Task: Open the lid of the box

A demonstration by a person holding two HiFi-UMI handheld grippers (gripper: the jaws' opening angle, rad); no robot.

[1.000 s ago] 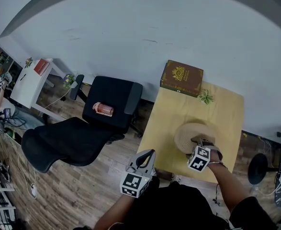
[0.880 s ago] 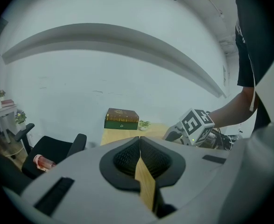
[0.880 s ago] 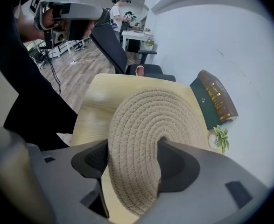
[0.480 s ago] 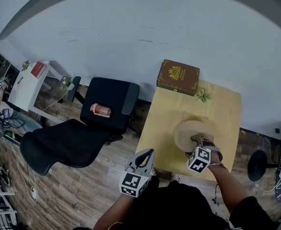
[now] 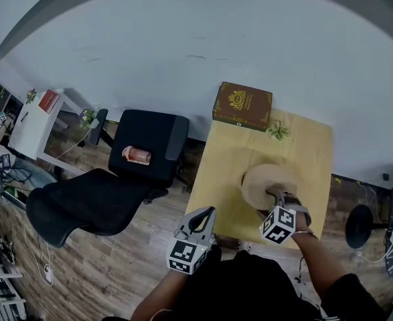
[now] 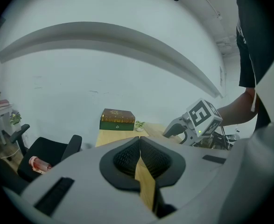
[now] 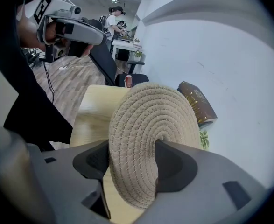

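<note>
**A:** Right gripper (image 7: 129, 160) has the near rim of the lid (image 7: 151, 139) between its jaws and they're closing. The pads are right up against the weave on both sides, but I wouldn't call it clamped yet. The woven box (image 5: 252, 196) sits on the near half of the table (image 5: 223, 146), lid on. What do you reckon goes wrong?

**B:** Biggest worry is that the whole box comes up with the lid. The left gripper (image 5: 208, 216) hangs off the front of the table with its jaws together on nothing, so nothing is pinning the base. If the lid fits snug, a lift probably just drags the box along or tips it toward the person

**A:** And the bite is only on the edge

**B:** Yeah. That coiled rope looks soft, so I'd guess the rim flexes or squirms out of the pads, or the lid swings down from that one pinch point. A sideways yank could also skate the box across the wood

**A:** The brown box (image 5: 243, 105) and little plant (image 5: 275, 131) at the back?

**B:** Well apart from it, no trouble there unless the lid gets flung
</note>
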